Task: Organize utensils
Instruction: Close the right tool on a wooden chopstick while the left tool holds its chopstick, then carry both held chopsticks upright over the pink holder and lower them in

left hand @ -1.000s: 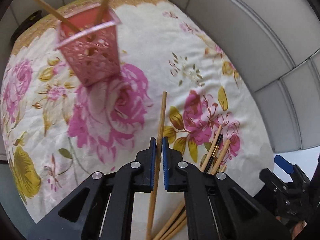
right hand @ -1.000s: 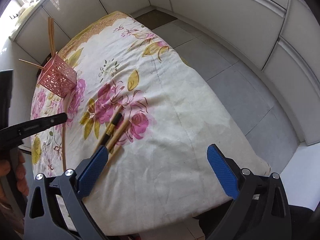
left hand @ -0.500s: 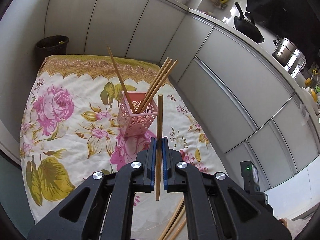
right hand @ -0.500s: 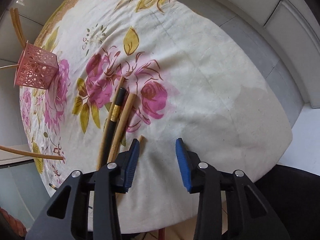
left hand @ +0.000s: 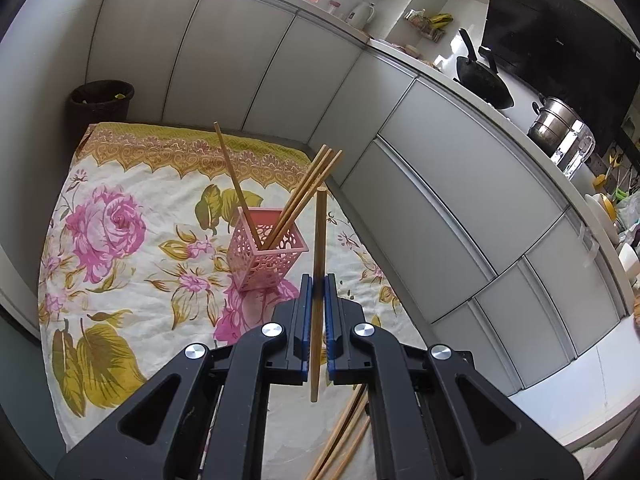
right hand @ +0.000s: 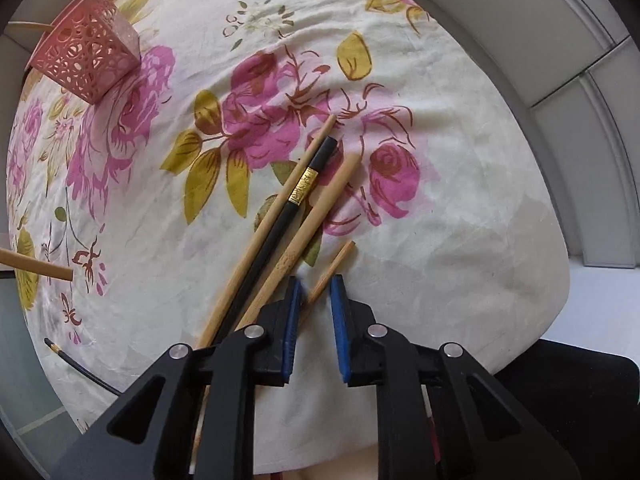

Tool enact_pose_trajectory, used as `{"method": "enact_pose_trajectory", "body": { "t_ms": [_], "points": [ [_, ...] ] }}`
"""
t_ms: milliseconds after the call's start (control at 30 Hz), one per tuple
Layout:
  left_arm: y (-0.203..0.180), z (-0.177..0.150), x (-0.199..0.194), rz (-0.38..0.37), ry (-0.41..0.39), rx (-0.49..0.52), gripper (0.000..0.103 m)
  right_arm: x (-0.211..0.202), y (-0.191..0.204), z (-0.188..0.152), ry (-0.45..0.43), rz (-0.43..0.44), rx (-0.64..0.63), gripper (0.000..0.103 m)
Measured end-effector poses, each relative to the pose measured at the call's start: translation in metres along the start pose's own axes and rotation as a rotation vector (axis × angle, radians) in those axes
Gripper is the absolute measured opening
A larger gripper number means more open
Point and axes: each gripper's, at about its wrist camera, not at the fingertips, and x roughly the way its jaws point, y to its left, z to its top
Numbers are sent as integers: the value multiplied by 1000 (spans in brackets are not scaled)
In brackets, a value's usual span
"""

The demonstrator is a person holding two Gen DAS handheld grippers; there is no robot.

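My left gripper [left hand: 316, 300] is clamped on a wooden chopstick [left hand: 319, 240], holding it nearly upright above the flowered cloth [left hand: 120, 280], just to the right of the pink basket [left hand: 266, 254]. Four more chopsticks [left hand: 308, 192] lean inside that basket. My right gripper [right hand: 314, 300] sits low over the cloth with its blue pads slightly apart, a thin wooden chopstick [right hand: 334, 266] lying between them; I cannot tell whether the pads touch it. Just left of it lie a black chopstick with a gold band [right hand: 298, 196] and two pale wooden ones [right hand: 320, 216], side by side. Grey cabinets [left hand: 440, 200] stand behind the cloth.
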Motion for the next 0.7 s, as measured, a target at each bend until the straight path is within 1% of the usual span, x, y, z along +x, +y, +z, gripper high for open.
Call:
{"method": "enact_pose_trajectory", "body": {
  "t_ms": [67,100,133,267,333,400,467,567,700],
  "points": [
    [2,-1,-1,5,-1,-4,5,-2,-10,0,-9,52,33,9],
    [2,-1,-1,5,-1,-4,5,-3,-19,1,-13,94,61,7],
    [2,-1,-1,6,-2,-3,5,-5,-27,1,-32,126,80,6],
    [-5,-4,0,21,3,21,5,-29,-45,3,-140,181,69,6],
    [-14,-6,1,32,4,47,5,-47,-49,1,-208,222,55,6],
    [-23,-9,2,49,5,69,5,-70,-52,-5,-295,235,19,6],
    [-33,-13,2,80,3,91,5,-99,-49,-11,-400,252,-27,6],
    [-47,-17,-1,131,-22,113,5,-141,-40,-21,-535,271,-91,6],
    [-69,-18,-10,187,-55,146,5,-183,-36,-31,-644,287,-152,6]
  ]
}}
